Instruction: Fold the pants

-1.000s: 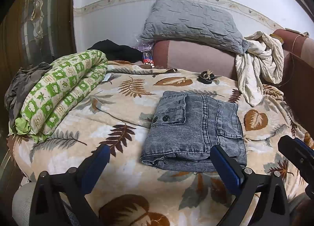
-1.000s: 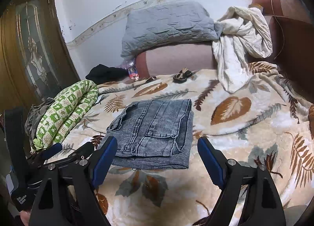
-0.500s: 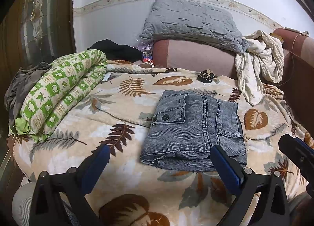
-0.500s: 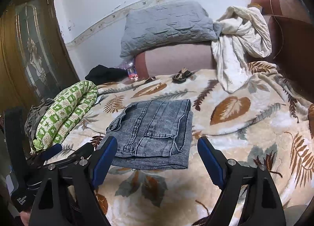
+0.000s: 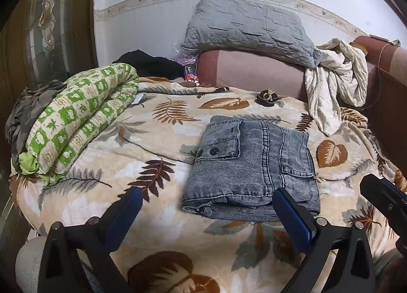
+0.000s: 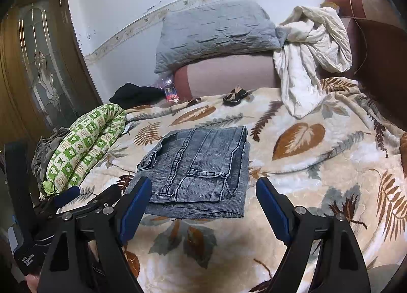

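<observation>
Grey denim pants (image 5: 254, 165) lie folded into a compact rectangle on the leaf-patterned blanket (image 5: 157, 206), seen also in the right wrist view as pants (image 6: 201, 165). My left gripper (image 5: 207, 216) hovers just in front of their near edge, jaws wide open and empty. My right gripper (image 6: 203, 201) likewise stands open and empty at the near edge of the pants, touching nothing. The right gripper's black tip (image 5: 381, 196) shows at the right edge of the left wrist view, and the left gripper (image 6: 76, 204) shows at the lower left of the right wrist view.
A rolled green-and-white quilt (image 5: 76, 120) lies at the left of the bed. A grey pillow (image 5: 249, 28) rests on the pink headrest, with a cream cloth (image 5: 335, 76) draped at the right. A small dark object (image 5: 267, 96) sits beyond the pants. A wooden door (image 6: 33, 64) stands left.
</observation>
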A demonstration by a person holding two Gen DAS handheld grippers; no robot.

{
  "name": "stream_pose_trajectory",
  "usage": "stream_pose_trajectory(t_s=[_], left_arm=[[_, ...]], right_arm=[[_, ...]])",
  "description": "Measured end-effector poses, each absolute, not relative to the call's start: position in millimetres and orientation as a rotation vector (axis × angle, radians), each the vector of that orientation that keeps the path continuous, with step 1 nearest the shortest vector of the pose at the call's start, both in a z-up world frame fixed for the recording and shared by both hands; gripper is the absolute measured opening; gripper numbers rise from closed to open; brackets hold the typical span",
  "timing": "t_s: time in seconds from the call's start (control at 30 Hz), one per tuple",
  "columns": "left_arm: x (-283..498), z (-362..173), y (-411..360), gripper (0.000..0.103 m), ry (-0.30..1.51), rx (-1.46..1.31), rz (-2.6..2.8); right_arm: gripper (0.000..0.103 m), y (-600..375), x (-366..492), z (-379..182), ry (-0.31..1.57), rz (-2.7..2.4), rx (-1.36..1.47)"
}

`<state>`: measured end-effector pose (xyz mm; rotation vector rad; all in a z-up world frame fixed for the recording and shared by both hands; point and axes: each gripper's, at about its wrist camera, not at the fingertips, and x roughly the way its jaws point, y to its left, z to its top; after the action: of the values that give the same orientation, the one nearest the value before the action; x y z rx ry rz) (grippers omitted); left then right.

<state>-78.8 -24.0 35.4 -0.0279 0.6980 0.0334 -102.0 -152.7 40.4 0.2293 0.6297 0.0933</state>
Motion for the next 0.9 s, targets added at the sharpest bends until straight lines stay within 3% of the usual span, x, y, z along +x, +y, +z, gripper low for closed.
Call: stream_pose_trajectory(t_s=[0.9], left_arm=[[-79.4, 39.5, -21.2, 0.103, 0.679, -0.017, 0.034]], right_arm=[[0.085, -150.9, -102.4, 38.6, 0.638, 0.095, 0.219]])
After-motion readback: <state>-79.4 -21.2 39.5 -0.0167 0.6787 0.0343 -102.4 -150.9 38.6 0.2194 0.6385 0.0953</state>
